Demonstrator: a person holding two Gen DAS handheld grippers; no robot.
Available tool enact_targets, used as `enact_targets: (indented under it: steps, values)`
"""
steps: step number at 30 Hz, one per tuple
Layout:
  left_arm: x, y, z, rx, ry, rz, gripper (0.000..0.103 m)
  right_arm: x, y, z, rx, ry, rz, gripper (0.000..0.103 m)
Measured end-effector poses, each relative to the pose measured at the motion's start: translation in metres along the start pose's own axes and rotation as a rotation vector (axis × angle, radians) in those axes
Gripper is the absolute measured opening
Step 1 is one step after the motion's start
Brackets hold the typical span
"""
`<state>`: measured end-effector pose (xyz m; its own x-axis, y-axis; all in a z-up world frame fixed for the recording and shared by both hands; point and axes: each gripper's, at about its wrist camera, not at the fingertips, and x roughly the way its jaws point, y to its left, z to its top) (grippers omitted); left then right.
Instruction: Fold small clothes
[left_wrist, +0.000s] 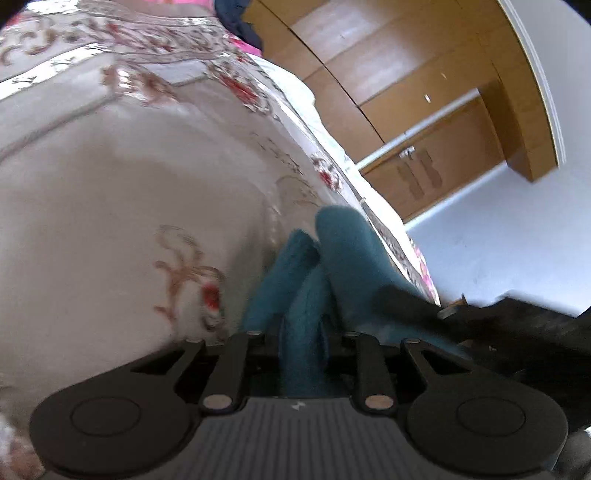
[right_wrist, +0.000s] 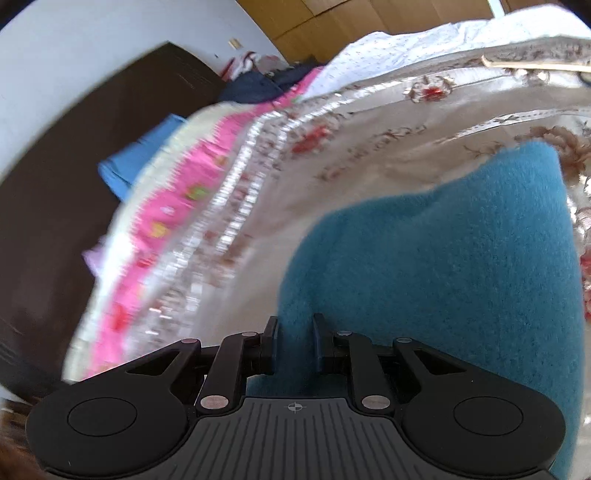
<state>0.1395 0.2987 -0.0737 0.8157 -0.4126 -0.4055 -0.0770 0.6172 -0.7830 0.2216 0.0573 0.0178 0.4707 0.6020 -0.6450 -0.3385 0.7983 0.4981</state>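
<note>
Left gripper (left_wrist: 303, 334), right gripper (right_wrist: 294, 334): both clamped on teal fleece garment (right_wrist: 443, 266) | above floral bedspread (left_wrist: 110, 184) | folding unfinished, garment bunched, not flat.

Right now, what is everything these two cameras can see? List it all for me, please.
teal cloth: one, teal, fuzzy, on the bedspread, pinched by both claws.
bedspread: one, cream with red flowers, covering the bed.
pink sheet: one, pink, along the bed's edge under the bedspread.
blue item: one, blue, beside the bed, blurred.
dark clothes: a pile, navy, far end of the bed.
wardrobe: one, wooden brown, beyond the bed.
wall: white.
left claw: one, black, shut on the cloth.
right claw: one, black, shut on the cloth.
</note>
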Motion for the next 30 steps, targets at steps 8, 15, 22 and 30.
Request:
enact_targets:
  steps: [8,15,22,30]
  values:
    - [-0.111,-0.018,-0.005,0.052,-0.213,0.022,0.037,0.006,0.005,0.003,0.002,0.012,-0.016,0.022]
    - [-0.087,-0.097,-0.036,0.354,-0.089,-0.088,0.038,0.014,0.004,0.018,0.005,0.082,-0.003,0.023]
    - [-0.059,-0.074,-0.048,0.272,-0.033,0.112,0.019,0.036,-0.006,0.039,-0.002,0.185,0.099,0.011]
    - [-0.049,-0.070,-0.059,0.259,-0.037,0.223,0.020,0.068,0.001,0.017,-0.139,0.137,0.079,0.000]
